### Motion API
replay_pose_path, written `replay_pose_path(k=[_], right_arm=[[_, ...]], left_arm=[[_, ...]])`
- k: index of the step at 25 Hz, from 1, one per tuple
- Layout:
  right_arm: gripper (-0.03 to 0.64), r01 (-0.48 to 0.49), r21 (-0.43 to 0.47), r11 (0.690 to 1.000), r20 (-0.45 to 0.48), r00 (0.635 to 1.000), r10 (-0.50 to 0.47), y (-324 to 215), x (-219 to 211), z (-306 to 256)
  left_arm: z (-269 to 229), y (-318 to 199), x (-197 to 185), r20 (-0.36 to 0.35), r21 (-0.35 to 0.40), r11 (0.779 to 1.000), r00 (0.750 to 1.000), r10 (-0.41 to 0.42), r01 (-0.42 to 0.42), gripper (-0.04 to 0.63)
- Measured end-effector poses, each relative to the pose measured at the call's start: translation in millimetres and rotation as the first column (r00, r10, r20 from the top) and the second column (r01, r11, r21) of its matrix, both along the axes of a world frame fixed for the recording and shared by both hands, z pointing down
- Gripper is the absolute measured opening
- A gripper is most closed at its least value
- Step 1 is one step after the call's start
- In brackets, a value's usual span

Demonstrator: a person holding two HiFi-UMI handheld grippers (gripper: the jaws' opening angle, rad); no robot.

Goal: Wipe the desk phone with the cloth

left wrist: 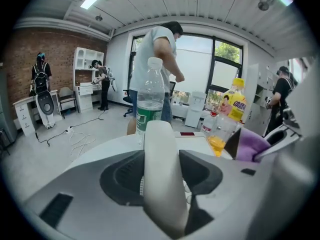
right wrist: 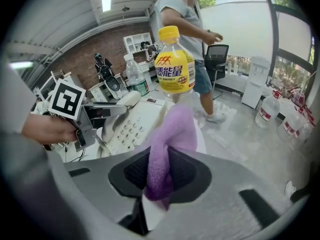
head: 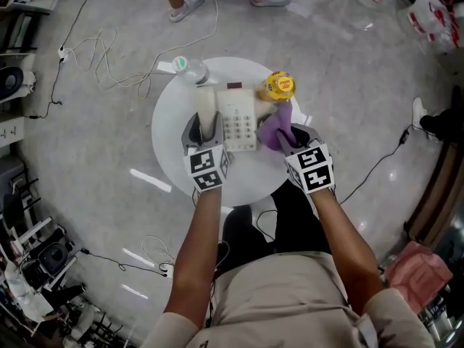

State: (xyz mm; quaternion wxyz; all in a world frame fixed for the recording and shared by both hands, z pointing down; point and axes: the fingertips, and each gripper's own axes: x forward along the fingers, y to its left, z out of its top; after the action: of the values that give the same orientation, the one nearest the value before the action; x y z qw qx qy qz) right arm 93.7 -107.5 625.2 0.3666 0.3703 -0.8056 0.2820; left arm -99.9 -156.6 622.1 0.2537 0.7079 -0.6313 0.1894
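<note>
Cloth (right wrist: 167, 144) position: bunched and clamped between the closed jaws of the right gripper (head: 290, 140), with a loose purple tuft projecting past the tips. This leaves free fabric to serve as the wiping face, so the pads need not meet the phone (head: 239, 122). The cloth hangs at the phone's right edge, near the keypad.

Left gripper (head: 205, 127): jaws closed on the white handset (left wrist: 162, 179), which fills the gap between the pads. The handset lies along the phone's left side. This grip probably steadies the phone against sliding on the round table (head: 174, 151) during wiping; it may equally prepare a lift of the handset.

Phone location: centre of the table, between a clear bottle (left wrist: 150, 101) at far left and a yellow bottle (head: 278, 86) at far right, both close enough to be knocked.

Not determinable: whether the cloth touches the phone, and whether the handset rests in its cradle or is raised. The grippers cover the phone's near end.
</note>
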Motion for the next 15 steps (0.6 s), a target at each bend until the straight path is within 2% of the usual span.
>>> replay_pose_path(k=[9, 15], right_arm=[[0.096, 0.041, -0.036, 0.999, -0.02, 0.999, -0.041, 13.6, -12.7, 13.9], [0.118, 0.055, -0.03, 0.998, 0.0, 0.998, -0.055, 17.0, -16.6, -2.3]], left_arm=[[5.7, 9.7, -2.2, -0.021, -0.032, 0.999, 1.0, 0.013, -0.014, 0.21], [-17.0, 13.6, -3.5, -0.033, -0.002, 0.999, 0.998, 0.047, -0.047, 0.212]])
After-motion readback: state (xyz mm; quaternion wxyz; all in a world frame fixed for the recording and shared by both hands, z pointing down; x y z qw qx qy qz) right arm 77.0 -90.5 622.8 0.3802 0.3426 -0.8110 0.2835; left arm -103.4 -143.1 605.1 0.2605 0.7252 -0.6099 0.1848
